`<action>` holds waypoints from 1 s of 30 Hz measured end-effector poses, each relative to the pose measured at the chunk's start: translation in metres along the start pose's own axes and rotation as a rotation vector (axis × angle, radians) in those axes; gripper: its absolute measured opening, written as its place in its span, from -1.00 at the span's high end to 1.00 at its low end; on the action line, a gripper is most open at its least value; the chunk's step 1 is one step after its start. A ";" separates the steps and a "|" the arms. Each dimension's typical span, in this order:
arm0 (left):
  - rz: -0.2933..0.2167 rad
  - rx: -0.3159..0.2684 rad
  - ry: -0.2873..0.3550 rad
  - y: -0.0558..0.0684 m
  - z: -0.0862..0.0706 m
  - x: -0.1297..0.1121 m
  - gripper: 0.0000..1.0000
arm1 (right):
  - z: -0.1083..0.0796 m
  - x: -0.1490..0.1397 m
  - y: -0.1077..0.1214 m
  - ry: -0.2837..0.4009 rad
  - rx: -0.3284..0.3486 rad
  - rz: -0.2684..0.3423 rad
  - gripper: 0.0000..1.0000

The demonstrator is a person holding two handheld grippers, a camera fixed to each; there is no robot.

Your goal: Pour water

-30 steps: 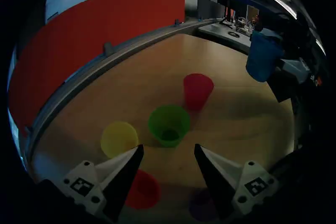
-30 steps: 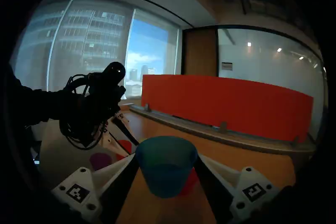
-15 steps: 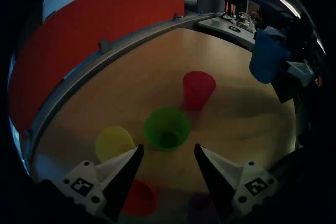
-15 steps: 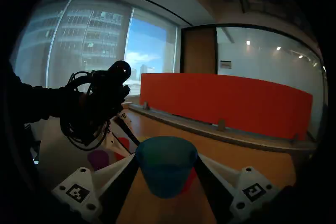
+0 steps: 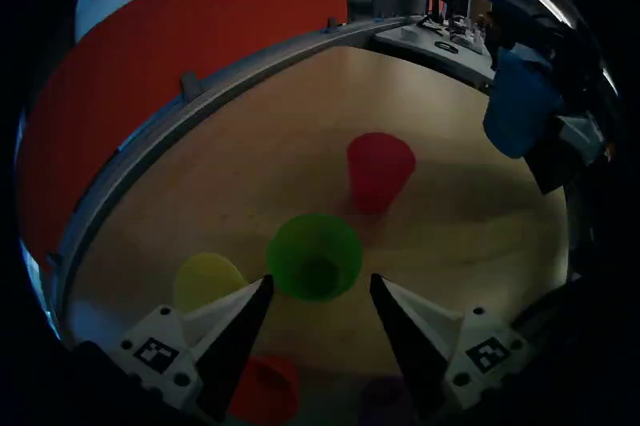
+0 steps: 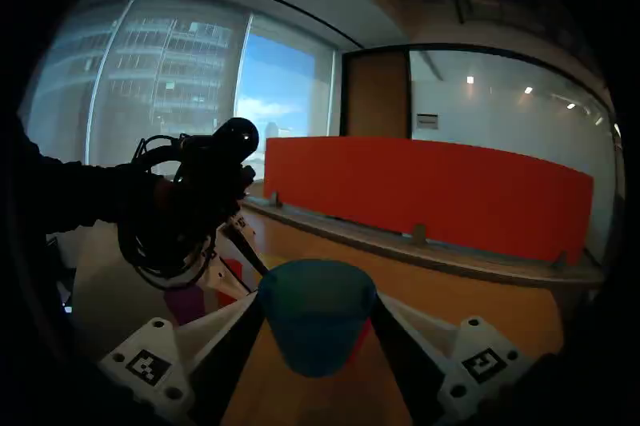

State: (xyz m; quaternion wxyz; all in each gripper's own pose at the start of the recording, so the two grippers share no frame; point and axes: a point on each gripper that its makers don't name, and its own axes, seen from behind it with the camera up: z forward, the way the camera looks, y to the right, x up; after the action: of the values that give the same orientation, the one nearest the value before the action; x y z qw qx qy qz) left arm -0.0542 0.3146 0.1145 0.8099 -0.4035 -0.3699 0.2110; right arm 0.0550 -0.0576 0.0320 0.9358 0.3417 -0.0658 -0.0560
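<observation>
**A:** How do things lie, left to right?

**B:** In the left gripper view, a yellow cup (image 5: 204,280) stands near on the left of the counter (image 5: 264,146), just beside the green cup (image 5: 314,254). A red cup (image 5: 380,169) stands farther off and a little to the right of the green one. The blue cup (image 5: 518,110) hangs above the counter's right side, roughly upright.

**A:** And the jaws?

**B:** The left gripper (image 5: 320,278) has its jaws wide apart and holds nothing, with the green cup just ahead of its tips. In the right gripper view, the right gripper (image 6: 316,298) has its jaws closed on the blue cup, one finger pressing each side of its wall.

**A:** How full is it?

**B:** I cannot tell, because the inside is too dim.

**A:** What does this step call for?

**B:** I judge it to be the carry to a receiving cup, probably the green one. Bring the blue cup across level, set its rim just above the green cup's mouth, then tip slowly toward the centre. These cups look light and stand close together, so a knock could topple one. The left jaws could close on the green cup to steady it. The grip on the blue cup should be firm but not crushing, since a thin plastic wall is likely to flex.
</observation>
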 end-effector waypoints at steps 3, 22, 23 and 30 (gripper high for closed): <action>0.000 0.000 -0.006 -0.001 0.002 0.000 -0.78 | -0.001 0.000 0.000 -0.001 0.000 -0.001 -0.81; 0.021 0.008 -0.040 -0.001 0.016 -0.001 -0.79 | -0.001 -0.004 0.002 -0.009 -0.005 -0.004 -0.82; 0.021 0.007 -0.040 -0.001 0.016 -0.001 -0.78 | -0.001 -0.005 0.002 -0.010 -0.006 -0.005 -0.81; 0.004 -0.012 -0.032 0.002 0.018 0.000 -0.71 | -0.002 -0.008 0.004 -0.013 -0.008 -0.003 -0.82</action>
State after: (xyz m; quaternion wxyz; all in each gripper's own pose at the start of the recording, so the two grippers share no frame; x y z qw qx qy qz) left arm -0.0685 0.3247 0.1203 0.8011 -0.4056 -0.3832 0.2167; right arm 0.0480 -0.0521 0.0323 0.9367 0.3376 -0.0710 -0.0598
